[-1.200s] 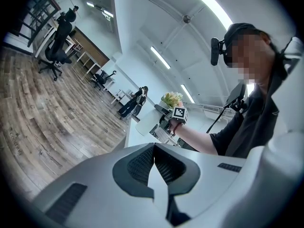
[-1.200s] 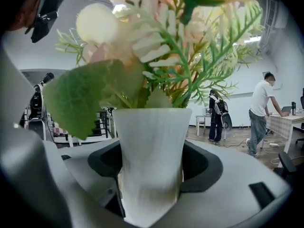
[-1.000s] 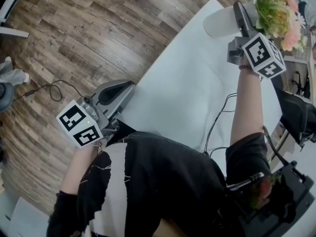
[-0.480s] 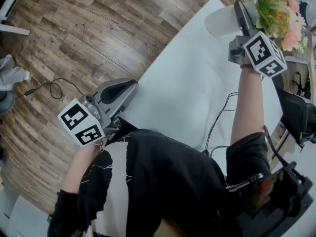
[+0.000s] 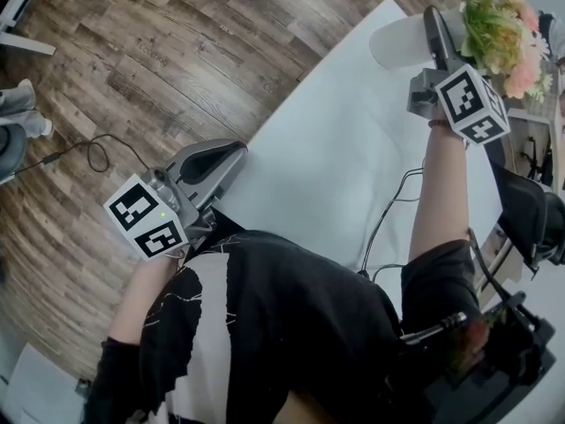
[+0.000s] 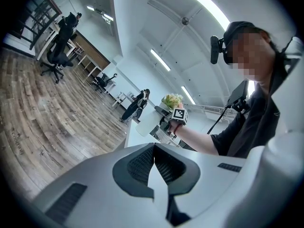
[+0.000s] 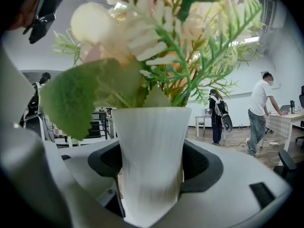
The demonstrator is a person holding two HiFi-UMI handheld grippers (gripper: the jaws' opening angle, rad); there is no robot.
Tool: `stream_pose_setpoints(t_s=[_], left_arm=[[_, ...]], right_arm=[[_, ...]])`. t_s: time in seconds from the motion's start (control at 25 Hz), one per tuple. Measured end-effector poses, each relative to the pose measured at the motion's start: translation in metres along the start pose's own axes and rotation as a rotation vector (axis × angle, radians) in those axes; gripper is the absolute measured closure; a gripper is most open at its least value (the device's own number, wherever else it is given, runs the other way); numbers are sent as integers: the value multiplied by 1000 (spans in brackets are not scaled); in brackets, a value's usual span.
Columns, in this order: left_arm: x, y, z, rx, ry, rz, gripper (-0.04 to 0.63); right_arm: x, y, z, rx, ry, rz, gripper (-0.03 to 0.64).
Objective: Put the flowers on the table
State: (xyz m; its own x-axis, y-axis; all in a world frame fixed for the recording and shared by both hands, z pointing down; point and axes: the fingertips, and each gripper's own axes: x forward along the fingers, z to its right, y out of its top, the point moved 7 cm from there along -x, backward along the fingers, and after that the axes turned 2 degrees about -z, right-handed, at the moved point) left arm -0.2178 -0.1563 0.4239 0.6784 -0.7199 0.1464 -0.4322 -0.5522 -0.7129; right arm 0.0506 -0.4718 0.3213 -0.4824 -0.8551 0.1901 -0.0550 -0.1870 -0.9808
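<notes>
A white ribbed vase (image 7: 151,127) holding pink and green flowers (image 7: 156,46) stands between the jaws of my right gripper (image 7: 152,184), which is shut on it. In the head view that gripper (image 5: 430,20) holds the vase (image 5: 397,42) and flowers (image 5: 503,29) over the far end of the white table (image 5: 335,166). Whether the vase's base touches the table is hidden. My left gripper (image 5: 216,159) hangs at the table's near left corner. Its pads (image 6: 142,163) meet with nothing between them. The left gripper view also catches the flowers (image 6: 172,100) in the distance.
Wooden floor lies to the left of the table, with a black cable (image 5: 97,157) on it. Black equipment (image 5: 530,210) stands at the table's right side. Office chairs (image 6: 59,51) and people (image 7: 260,113) are in the room behind.
</notes>
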Motion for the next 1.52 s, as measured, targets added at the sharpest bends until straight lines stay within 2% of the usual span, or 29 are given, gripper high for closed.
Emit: stream_pose_setpoints(t_s=[0.44, 0.92, 1.52], left_arm=[[-1, -5, 6, 3, 4, 1, 581], [-9, -6, 6, 7, 20, 9, 581], [-12, -6, 3, -4, 18, 16, 581]], right_arm=[[-2, 0, -1, -18, -7, 11, 272], [-5, -5, -1, -25, -5, 115, 272], [-6, -5, -5, -58, -16, 119, 270]])
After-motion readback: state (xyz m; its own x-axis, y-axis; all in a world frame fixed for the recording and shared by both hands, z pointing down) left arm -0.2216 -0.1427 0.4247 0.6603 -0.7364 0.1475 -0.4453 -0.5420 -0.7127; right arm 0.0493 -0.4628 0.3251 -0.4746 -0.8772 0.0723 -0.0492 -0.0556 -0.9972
